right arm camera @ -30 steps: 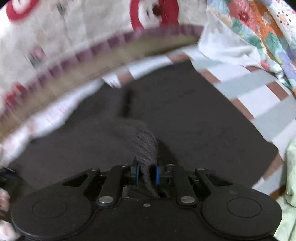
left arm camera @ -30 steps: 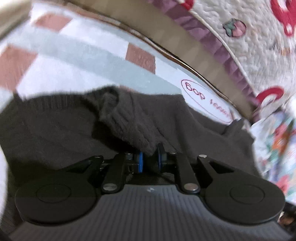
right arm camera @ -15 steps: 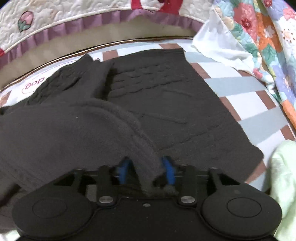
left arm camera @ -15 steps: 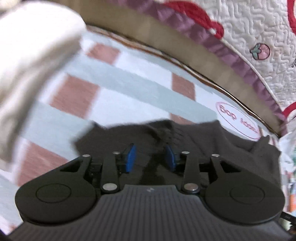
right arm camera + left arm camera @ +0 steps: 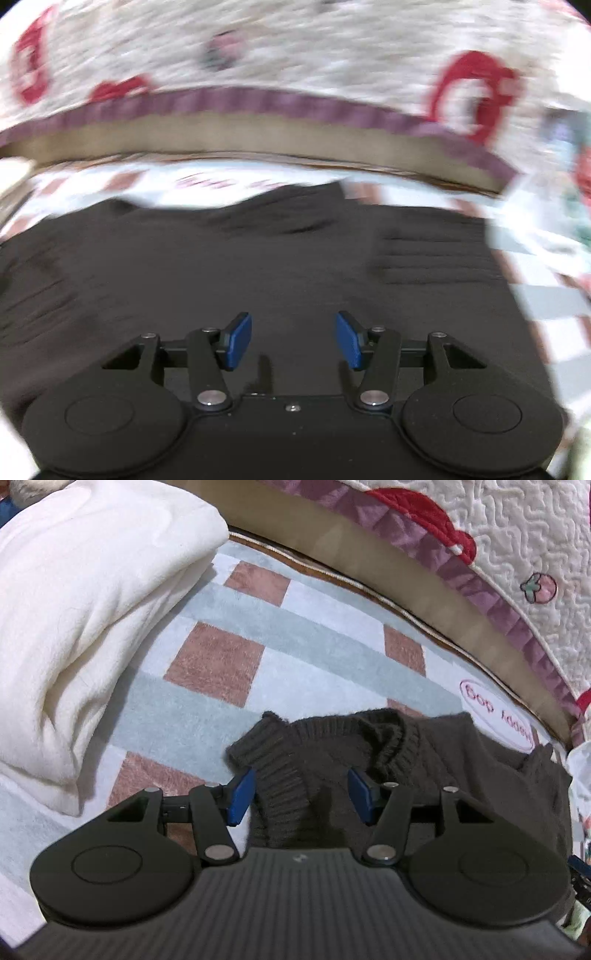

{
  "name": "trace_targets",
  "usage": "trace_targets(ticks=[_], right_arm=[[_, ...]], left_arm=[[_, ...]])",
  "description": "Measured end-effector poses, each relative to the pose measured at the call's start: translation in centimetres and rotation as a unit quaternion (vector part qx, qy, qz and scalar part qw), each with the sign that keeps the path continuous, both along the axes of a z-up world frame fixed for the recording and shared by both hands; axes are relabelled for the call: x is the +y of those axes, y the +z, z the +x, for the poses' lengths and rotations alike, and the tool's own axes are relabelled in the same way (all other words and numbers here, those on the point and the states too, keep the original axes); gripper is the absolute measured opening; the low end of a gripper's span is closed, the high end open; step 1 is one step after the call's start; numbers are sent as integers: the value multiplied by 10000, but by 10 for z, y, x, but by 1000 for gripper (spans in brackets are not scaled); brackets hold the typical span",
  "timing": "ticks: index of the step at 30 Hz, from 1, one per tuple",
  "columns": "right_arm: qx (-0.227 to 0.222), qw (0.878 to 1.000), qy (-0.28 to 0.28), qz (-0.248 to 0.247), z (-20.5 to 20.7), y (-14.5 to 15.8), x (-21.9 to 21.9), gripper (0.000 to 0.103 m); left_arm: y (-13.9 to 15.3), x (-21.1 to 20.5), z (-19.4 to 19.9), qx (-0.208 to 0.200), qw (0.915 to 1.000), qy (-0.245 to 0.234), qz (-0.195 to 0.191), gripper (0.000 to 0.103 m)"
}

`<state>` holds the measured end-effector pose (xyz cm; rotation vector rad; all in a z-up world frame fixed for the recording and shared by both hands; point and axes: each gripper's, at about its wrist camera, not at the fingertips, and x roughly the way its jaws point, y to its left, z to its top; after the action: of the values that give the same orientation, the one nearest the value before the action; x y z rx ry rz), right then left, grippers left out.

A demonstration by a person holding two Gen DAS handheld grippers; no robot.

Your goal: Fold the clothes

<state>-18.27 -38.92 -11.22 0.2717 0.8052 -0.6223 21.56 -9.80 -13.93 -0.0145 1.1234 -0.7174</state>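
A dark grey knit sweater (image 5: 424, 760) lies on a checked pink, grey and white blanket (image 5: 258, 635). Its ribbed edge (image 5: 280, 771) lies between the blue pads of my left gripper (image 5: 301, 794), which is open and holds nothing. In the right wrist view the same sweater (image 5: 277, 266) spreads flat and wide under my right gripper (image 5: 293, 339), which is open and empty just above the cloth. That view is blurred.
A folded white blanket (image 5: 85, 609) lies at the left. A quilted cover with red shapes and a purple frill (image 5: 509, 554) borders the far side, over a tan edge (image 5: 424, 587). It also shows in the right wrist view (image 5: 295, 55). Flowered fabric (image 5: 576, 177) lies at the right.
Both grippers have opened and let go of the sweater folds they held. The left one now faces the sweater's ribbed edge; the right one swings over the flat sweater.
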Motion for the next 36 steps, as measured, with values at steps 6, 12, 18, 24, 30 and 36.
trace_targets(ticks=[6,12,18,24,30,36], right_arm=[[-160,9890,1394,466,49,-5,43,56],[-362,9544,2775,1040,105,13,102,56],[-63,9046,3997,1479,154,-3,173,60],[853,8646,4932,-450,157,-33,244,64],[883,8771,4698,-471,159,-39,240,67],[227,9081,4180,133,146,-25,207,25]], left_arm=[[-13,-10,9,-135,9997,32,183,66],[-20,-29,12,-451,9989,-88,127,72],[-18,-22,12,34,9976,-312,-620,22],[-17,-9,15,832,9828,-382,-1603,22],[-19,-12,16,829,9837,-324,-1563,22],[-20,-25,11,141,9940,-404,-1004,20]])
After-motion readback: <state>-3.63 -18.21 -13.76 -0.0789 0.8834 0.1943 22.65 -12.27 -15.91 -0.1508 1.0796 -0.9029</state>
